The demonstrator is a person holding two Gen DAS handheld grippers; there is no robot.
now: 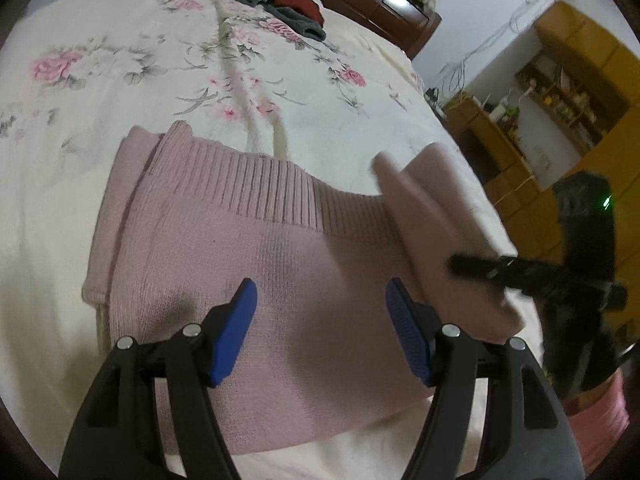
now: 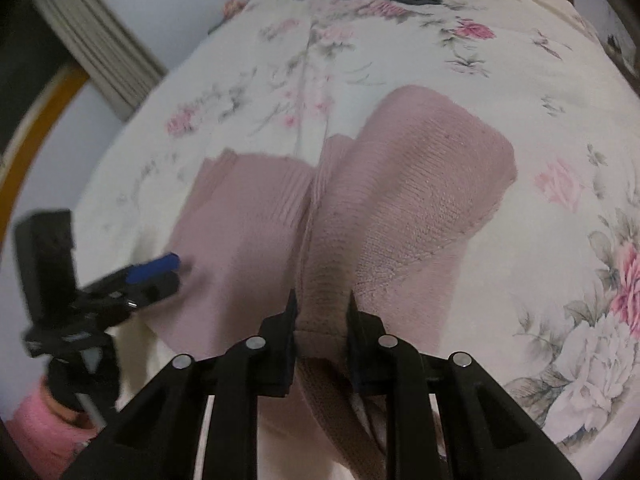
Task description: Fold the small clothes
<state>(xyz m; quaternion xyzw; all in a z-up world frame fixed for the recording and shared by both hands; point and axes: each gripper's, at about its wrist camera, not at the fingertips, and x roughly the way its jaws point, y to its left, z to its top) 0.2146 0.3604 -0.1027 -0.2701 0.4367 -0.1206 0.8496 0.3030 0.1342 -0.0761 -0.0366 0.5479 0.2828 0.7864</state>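
Right now my right gripper (image 2: 320, 316) pinches the pink sweater's (image 1: 248, 264) raised flap on the bed (image 1: 100, 92), while my left gripper (image 1: 320, 304) hovers spread open over its flat body, ribbed hem running crosswise ahead.

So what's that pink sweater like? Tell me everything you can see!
The pink sweater is a soft-looking knit with a ribbed band along its far edge. It lies partly folded on the flowery bedspread, its left side already tucked over. The right tool is shut on a bunched fold of it and lifts that part over the body. The left tool is open over the sweater's middle, gripping nothing.
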